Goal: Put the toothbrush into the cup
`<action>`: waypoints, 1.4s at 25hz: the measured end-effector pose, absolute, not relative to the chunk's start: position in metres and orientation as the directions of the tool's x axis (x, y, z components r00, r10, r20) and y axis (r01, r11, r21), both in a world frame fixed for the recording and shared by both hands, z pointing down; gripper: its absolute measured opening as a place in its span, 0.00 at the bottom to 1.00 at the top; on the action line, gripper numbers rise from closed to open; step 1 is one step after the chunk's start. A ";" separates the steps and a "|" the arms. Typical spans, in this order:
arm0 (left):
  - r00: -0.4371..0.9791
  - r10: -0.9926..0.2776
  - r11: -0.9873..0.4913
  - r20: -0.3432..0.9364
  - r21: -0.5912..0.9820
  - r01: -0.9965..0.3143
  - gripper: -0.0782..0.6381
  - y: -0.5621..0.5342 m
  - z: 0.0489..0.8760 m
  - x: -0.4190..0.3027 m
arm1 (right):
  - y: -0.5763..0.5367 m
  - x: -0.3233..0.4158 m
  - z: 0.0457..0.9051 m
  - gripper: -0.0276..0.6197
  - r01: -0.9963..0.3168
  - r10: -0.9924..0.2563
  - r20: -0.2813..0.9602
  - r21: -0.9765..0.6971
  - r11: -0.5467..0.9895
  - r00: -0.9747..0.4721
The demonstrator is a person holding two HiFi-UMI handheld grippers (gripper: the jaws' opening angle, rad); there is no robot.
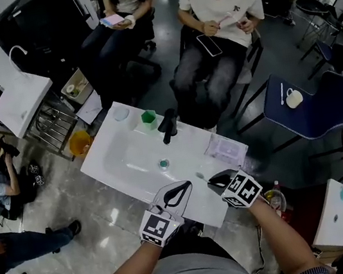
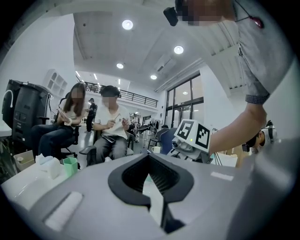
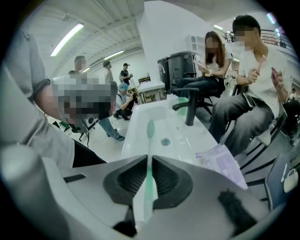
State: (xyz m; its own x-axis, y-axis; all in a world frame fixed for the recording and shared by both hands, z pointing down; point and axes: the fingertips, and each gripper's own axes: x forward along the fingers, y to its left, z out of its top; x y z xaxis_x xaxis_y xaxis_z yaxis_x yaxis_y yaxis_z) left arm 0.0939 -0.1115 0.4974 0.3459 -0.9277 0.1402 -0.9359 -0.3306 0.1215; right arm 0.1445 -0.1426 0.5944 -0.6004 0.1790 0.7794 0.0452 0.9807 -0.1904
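A pale green toothbrush [image 3: 149,159] stands upright between the jaws of my right gripper [image 3: 146,180], which is shut on its handle, bristle head uppermost. In the head view this gripper [image 1: 216,179] hovers over the near edge of the white sink basin [image 1: 119,155], and the brush head [image 1: 199,176] pokes out toward the left. The green cup [image 1: 149,118] stands at the basin's far edge next to the black faucet [image 1: 168,126]; it also shows in the left gripper view [image 2: 70,166]. My left gripper [image 1: 186,186] hangs just left of the right one, jaws together and holding nothing.
A clear cup [image 1: 121,113] sits left of the green one. A purple-printed packet [image 1: 226,150] lies on the basin's right end. The drain [image 1: 163,163] is mid-basin. Two seated people [image 1: 217,21] face the basin's far side. A blue chair [image 1: 313,106] holds a mug.
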 end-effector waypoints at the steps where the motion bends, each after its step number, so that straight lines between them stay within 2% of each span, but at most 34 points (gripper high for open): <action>1: 0.345 -0.928 -0.330 0.140 0.120 -0.937 0.12 -0.111 0.496 0.093 | -0.141 0.142 0.586 0.11 0.043 0.175 0.765 -0.190 0.981 -0.620; 9: 0.304 -0.943 -0.288 0.133 0.128 -0.949 0.12 -0.109 0.475 0.084 | -0.136 0.125 0.514 0.11 0.013 0.111 0.624 -0.160 0.987 -0.773; 20: 0.262 -0.958 -0.243 0.114 0.157 -0.957 0.12 -0.096 0.421 0.072 | -0.127 0.100 0.418 0.11 -0.007 0.029 0.310 -0.112 0.994 -0.950; 28: 0.248 -0.966 -0.237 0.080 0.125 -0.964 0.12 -0.076 0.388 0.047 | -0.101 0.081 0.377 0.11 0.014 0.025 0.113 -0.099 0.995 -0.993; 35: 0.246 -0.967 -0.237 0.063 0.128 -0.963 0.12 -0.055 0.377 0.007 | -0.074 0.044 0.358 0.11 0.004 0.008 0.051 -0.071 0.997 -0.999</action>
State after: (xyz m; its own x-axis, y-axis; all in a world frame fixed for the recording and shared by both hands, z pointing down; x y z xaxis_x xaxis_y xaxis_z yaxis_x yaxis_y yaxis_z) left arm 0.0069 -0.0551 0.3771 0.2462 -0.9672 0.0628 -0.9631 -0.2368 0.1283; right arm 0.0437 -0.0739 0.3582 -0.9987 0.0077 0.0512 0.0040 0.9975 -0.0710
